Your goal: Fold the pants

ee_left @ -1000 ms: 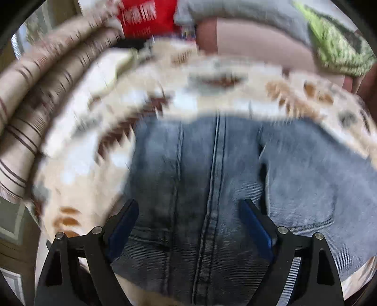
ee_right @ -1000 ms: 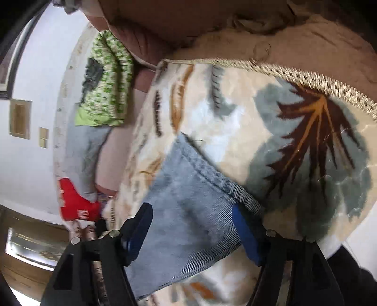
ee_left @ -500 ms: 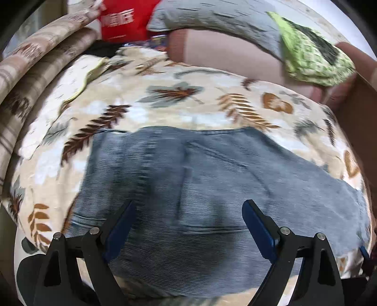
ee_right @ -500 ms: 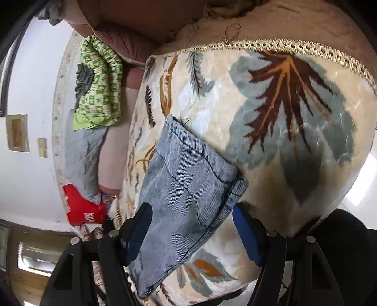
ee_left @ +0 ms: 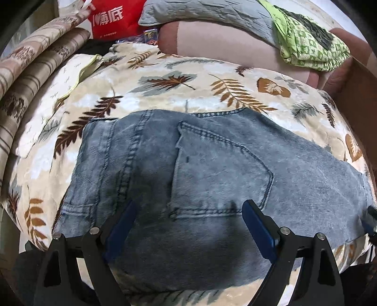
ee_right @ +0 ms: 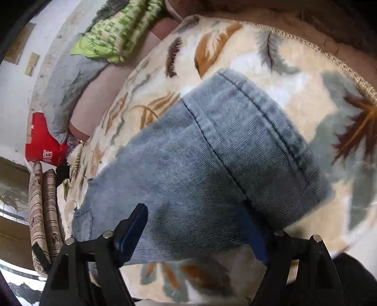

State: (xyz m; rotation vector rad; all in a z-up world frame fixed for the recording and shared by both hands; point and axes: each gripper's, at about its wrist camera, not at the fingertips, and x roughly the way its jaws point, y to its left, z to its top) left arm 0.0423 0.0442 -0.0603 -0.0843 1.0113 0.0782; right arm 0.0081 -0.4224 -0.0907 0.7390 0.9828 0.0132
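Note:
Light blue denim pants [ee_left: 212, 169] lie flat on a leaf-patterned blanket [ee_left: 179, 80], back pocket facing up, waistband at the left, legs running right. My left gripper [ee_left: 188, 223] is open and empty, hovering over the seat of the pants near the pocket's lower edge. In the right wrist view the leg end with its hem [ee_right: 266, 131] lies on the blanket [ee_right: 306, 77]. My right gripper [ee_right: 195, 226] is open and empty just above the leg near the hem.
A striped brown cushion [ee_left: 26, 77] lies at the left, with a red bag [ee_left: 110, 16] behind it. A grey pillow [ee_left: 207, 11] and a green patterned cloth [ee_left: 311, 42] sit on the sofa back. A brown cardboard box [ee_left: 358, 94] stands at the right.
Both grippers have shifted over the pants. The left view pulled back to show the whole seat and pocket. The right gripper moved closer to the leg hem. Both stayed open.

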